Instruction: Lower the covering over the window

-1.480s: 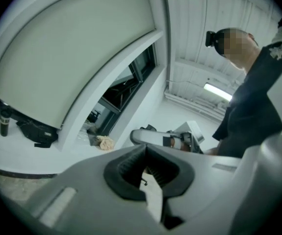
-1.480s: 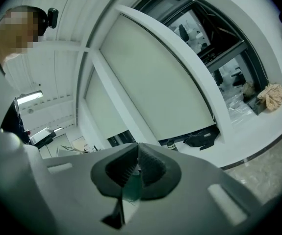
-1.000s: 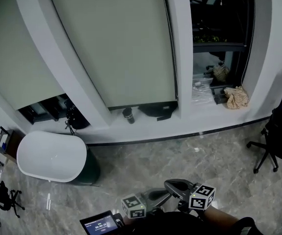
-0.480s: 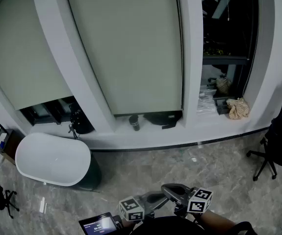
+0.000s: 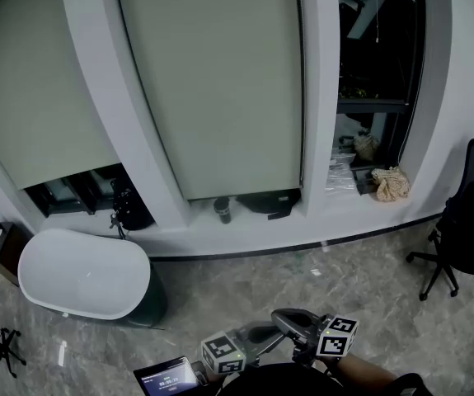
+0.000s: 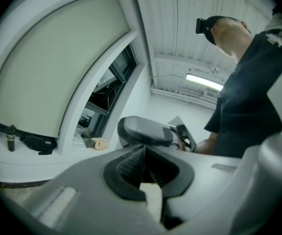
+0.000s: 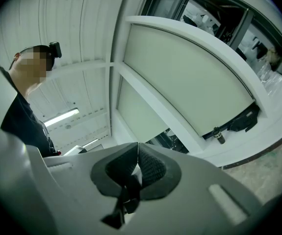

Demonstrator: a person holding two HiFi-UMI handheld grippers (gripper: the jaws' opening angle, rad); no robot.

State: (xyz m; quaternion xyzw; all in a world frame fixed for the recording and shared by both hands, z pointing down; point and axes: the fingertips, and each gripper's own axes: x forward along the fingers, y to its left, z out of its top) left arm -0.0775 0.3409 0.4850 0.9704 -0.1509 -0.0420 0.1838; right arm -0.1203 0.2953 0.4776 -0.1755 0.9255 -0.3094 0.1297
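Left gripper: jaws pressed together, nothing in them. We hold it low, well apart from the window.
Right gripper: same deal, closed and empty.
Middle blind: down almost to the sill.
Left blind: its bottom edge sits higher.
Right window: dark glass showing — we see it bare.

The middle blind hangs down near the ledge. A small can, maybe a cup, stands on the ledge below it. A tub sits on the floor at left. A chair stands at right, beside the window.
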